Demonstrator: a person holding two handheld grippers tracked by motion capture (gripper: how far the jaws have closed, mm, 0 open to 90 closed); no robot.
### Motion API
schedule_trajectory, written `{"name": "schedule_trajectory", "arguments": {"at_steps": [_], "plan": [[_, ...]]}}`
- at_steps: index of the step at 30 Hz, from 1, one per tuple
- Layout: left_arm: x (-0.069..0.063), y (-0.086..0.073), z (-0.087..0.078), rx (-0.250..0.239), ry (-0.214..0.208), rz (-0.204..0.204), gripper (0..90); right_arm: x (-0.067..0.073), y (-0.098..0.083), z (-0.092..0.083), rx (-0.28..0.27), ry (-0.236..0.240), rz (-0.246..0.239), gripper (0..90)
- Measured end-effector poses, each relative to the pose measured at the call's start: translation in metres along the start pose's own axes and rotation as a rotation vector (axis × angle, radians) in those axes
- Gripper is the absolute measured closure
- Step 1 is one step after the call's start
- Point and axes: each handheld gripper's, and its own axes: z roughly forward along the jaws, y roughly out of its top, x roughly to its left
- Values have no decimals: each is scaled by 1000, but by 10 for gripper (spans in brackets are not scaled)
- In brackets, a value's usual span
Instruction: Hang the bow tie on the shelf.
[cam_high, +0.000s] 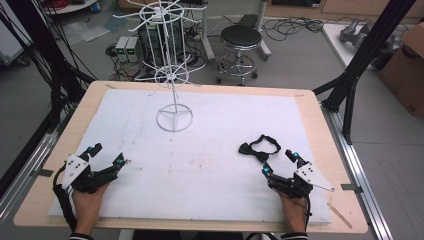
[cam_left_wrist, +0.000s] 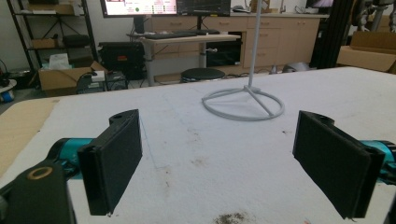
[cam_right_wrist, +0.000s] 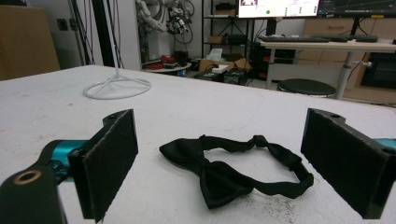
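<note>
While both hands rest near the table's near edge, each claw stands spread wide and holds nothing. At the left of the high view, the left claw (cam_high: 106, 155) sits on the white mat (cam_high: 210, 150), its jaws well apart with only bare mat between them. Toward the right, the right claw (cam_high: 280, 162) is likewise released, its jaws parted just behind the black bow tie (cam_high: 258, 148) without touching it. Lying flat on the mat, the bow tie is right of centre, just beyond the right claw. In the right gripper view its knot and wings (cam_right_wrist: 205, 170) sit nearer the camera, with the strap looping away to the right; its long axis runs roughly across between the jaws. Farther back, the white wire rack (cam_high: 171, 65) stands upright on its ring base, well apart from the bow tie.
</note>
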Motion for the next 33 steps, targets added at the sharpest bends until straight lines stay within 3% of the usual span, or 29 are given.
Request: {"name": "schedule_trajectory", "arguments": {"at_steps": [9, 16, 21, 33], "plan": [[1, 0, 0, 3, 1, -10, 161, 0, 1, 1, 9, -2, -6, 99], [1, 0, 0, 1, 2, -7, 162, -3, 2, 3, 32, 1, 23, 99], [2, 0, 0, 3, 1, -17, 162, -3, 7, 2, 57, 3, 0, 99], [2, 0, 0, 0, 0, -18, 162, -4, 27, 10, 167, 85, -28, 99]]}}
